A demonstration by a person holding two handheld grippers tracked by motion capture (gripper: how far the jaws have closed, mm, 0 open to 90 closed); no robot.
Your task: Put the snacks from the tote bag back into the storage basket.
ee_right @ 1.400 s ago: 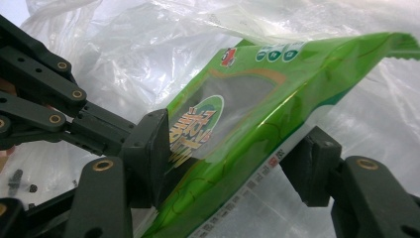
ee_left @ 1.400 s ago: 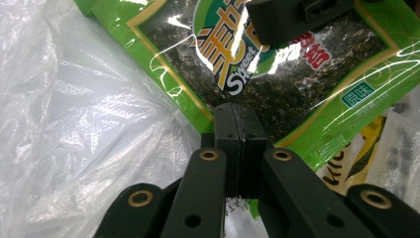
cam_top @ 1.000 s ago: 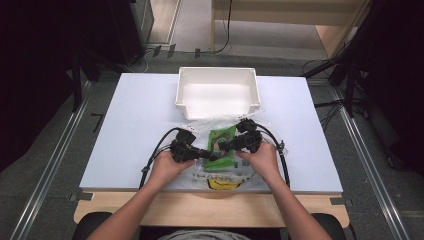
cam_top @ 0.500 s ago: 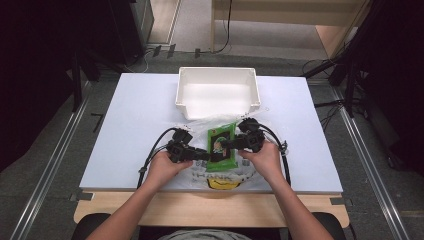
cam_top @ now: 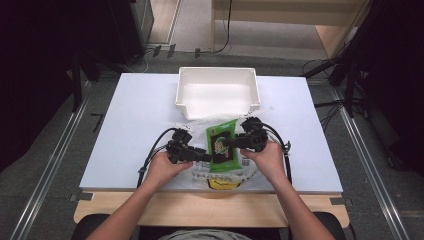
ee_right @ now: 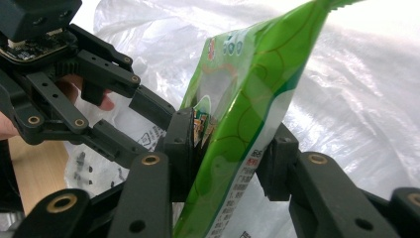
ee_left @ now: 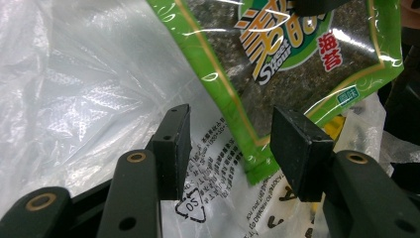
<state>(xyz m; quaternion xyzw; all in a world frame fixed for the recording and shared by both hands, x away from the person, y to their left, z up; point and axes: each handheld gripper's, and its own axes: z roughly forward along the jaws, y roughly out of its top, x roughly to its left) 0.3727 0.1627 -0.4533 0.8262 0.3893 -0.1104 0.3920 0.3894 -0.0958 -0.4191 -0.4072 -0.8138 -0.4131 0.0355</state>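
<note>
Being clamped by the right tongs (ee_right: 223, 148) at frame centre, the green snack packet (cam_top: 223, 145) is being lifted off the plastic bag (cam_top: 200, 172); left tongs (ee_left: 230, 148), just opening, are standing apart, so slipping is being risked.

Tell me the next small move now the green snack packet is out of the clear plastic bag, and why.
Probably carry the green foil snack packet forward to the white plastic bin. The right gripper clamps it; the left gripper, jaws just opened, pinches nothing, and the clear plastic bag lies flat below.
</note>
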